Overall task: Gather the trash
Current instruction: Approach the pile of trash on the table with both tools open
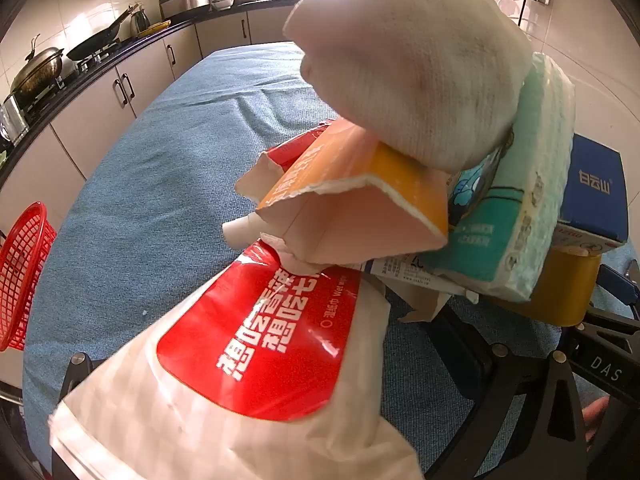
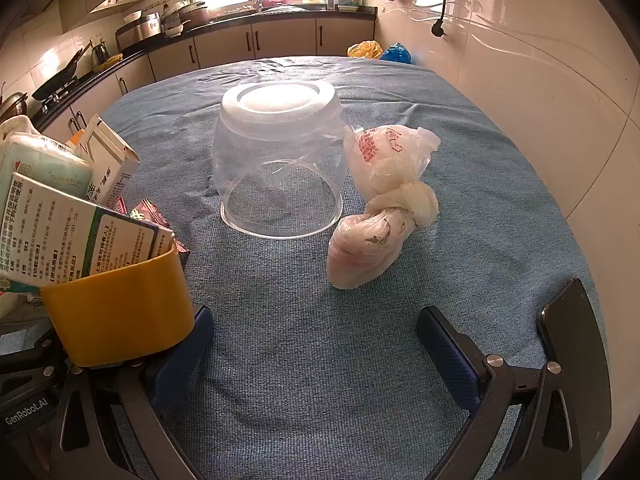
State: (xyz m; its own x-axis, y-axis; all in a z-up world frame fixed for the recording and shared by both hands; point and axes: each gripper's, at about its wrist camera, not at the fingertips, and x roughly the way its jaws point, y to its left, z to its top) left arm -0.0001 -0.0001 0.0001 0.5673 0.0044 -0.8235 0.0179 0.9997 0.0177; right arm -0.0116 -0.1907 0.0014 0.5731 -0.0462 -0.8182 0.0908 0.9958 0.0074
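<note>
table: the blue cloth-covered table (image 2: 320, 340) carried everything, and its right edge ran close along the tiled wall.

bin: the yellow bin (image 2: 116, 312) sat by the near left edge, already crammed with cartons, a tissue pack (image 1: 516, 216), a torn orange box (image 1: 360, 196) and a white cloth (image 1: 420, 60) on top. Honestly it looked close to tipping, so I'd have added stuff gently.

container: a clear plastic container (image 2: 280, 160) stood upside down around the middle of the table. Slippery curved wall, so the jaws would've needed to span it low near the rim, or hook the rim instead.

knotted bag: the knotted plastic bag (image 2: 380, 216) lay just right of the container, touching or nearly touching it. I guessed that was the next pick. Best bet was grabbing at the knot, since the soft body would squish and slide.

wrapper: a red-and-white wet wipe wrapper (image 1: 248, 352) lay right in front of the left gripper, hiding most of it. I couldn't tell if it rested on the fingers.

right gripper: the right gripper (image 2: 316, 356) hung over bare cloth near the front edge, jaws wide apart, nothing between them.

left gripper: the left gripper (image 1: 280, 364) also had jaws spread fully, not clamped on anything I could see.
</note>
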